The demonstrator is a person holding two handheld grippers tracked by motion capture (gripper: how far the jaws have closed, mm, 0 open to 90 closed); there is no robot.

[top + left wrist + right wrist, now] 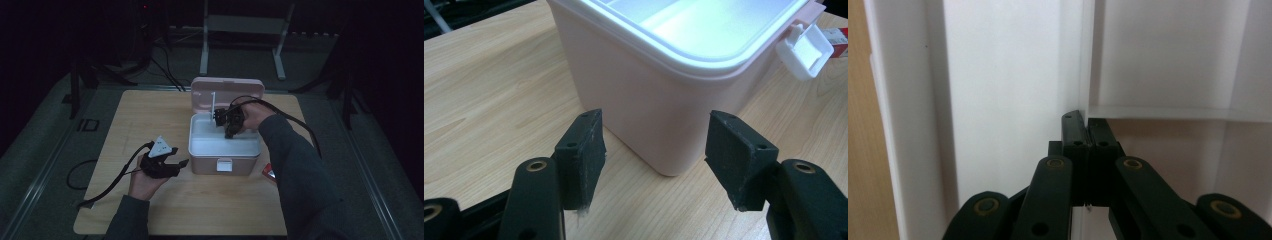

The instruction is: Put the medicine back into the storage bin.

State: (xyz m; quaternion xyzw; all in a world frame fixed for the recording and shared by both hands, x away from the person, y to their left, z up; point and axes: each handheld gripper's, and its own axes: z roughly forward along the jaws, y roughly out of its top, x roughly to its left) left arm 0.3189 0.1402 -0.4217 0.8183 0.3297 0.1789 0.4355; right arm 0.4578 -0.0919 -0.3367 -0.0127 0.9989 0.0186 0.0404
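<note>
Your right arm reaches over the open pink box [225,159] near the table's [150,120] middle, its right gripper [226,125] angled down inside. Those jaws are pinched together on a thin white divider [1087,75] in the box's white tray. Your left gripper [170,167] rests low just left of the box, jaws half apart and holding nothing, the box's front corner ahead of them. No readable writing.
</note>
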